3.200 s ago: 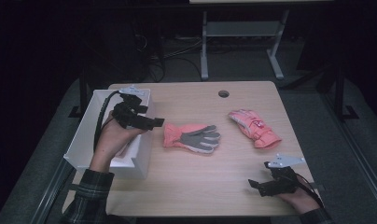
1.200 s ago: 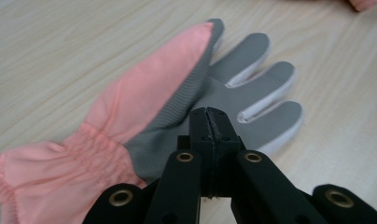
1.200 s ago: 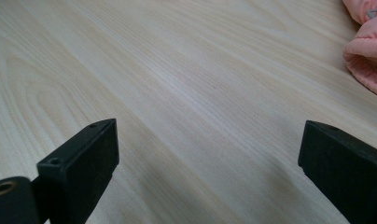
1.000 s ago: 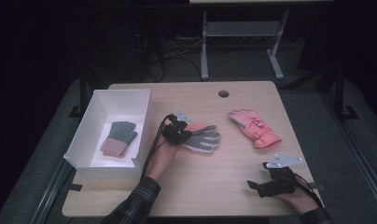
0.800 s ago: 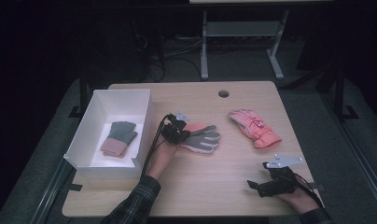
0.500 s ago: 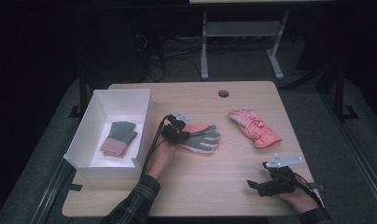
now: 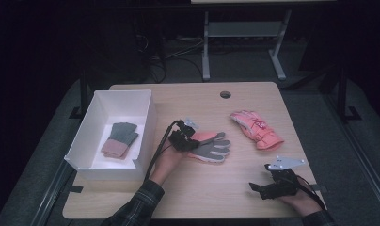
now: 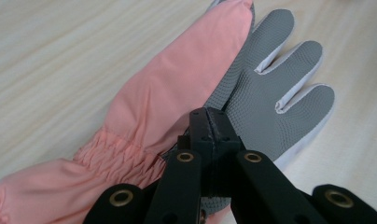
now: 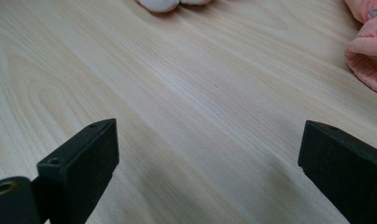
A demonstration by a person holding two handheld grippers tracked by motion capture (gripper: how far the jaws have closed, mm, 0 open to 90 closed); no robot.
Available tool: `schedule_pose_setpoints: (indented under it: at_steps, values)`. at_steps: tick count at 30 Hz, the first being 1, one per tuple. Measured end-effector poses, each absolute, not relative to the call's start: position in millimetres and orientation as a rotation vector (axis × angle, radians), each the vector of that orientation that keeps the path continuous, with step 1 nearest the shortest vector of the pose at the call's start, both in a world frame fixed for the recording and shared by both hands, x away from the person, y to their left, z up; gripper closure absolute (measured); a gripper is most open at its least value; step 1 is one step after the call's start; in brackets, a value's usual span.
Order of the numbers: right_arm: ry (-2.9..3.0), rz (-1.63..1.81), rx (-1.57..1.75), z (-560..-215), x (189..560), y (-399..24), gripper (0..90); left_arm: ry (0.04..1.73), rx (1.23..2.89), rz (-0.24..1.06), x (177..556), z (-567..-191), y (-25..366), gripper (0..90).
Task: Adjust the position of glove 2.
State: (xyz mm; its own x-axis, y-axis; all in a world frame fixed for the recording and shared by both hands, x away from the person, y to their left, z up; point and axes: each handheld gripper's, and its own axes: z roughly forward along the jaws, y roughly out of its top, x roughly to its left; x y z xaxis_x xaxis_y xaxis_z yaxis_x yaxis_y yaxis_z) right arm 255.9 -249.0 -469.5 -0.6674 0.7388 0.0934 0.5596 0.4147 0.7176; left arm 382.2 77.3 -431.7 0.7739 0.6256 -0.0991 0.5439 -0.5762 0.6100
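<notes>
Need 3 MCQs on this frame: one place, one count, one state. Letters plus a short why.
1. Where does the folded glove pair lie?
A in the white box
B by the table hole
C under the right gripper

2. How many pink gloves lie on the table?
A one
B two
C four

3. The left gripper is
A wide open
B shut on the palm-up glove
C inside the box

Answers: 1 A, the pair rests on the box floor. 2 B, the palm-up one and the far glove. 3 B, jaws pinch its fabric.

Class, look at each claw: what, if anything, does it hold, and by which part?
The left claw is shut on the pink-and-grey glove, pinching its grey palm near the cuff. The right claw is open, holding nothing.
</notes>
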Motion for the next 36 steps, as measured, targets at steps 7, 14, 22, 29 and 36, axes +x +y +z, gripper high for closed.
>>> schedule_pose_setpoints:
  at_steps: [7,14,22,29,36]
  values:
    - [2.437,1.094,1.135,-469,255,-249,4.8,0.796,2.35,0.082,370,-431,61,89.9]
    - [2.435,1.098,1.134,-469,255,-248,4.8,0.715,2.372,0.009,356,-431,44,89.9]
    - [2.434,1.1,1.137,-469,255,-249,4.8,0.657,2.386,-0.009,348,-427,34,89.9]
    - [2.439,1.096,1.134,-468,254,-247,4.7,0.767,2.295,0.089,361,-412,65,89.8]
    - [2.439,1.098,1.131,-469,255,-248,4.8,0.917,2.247,0.121,382,-423,94,89.8]
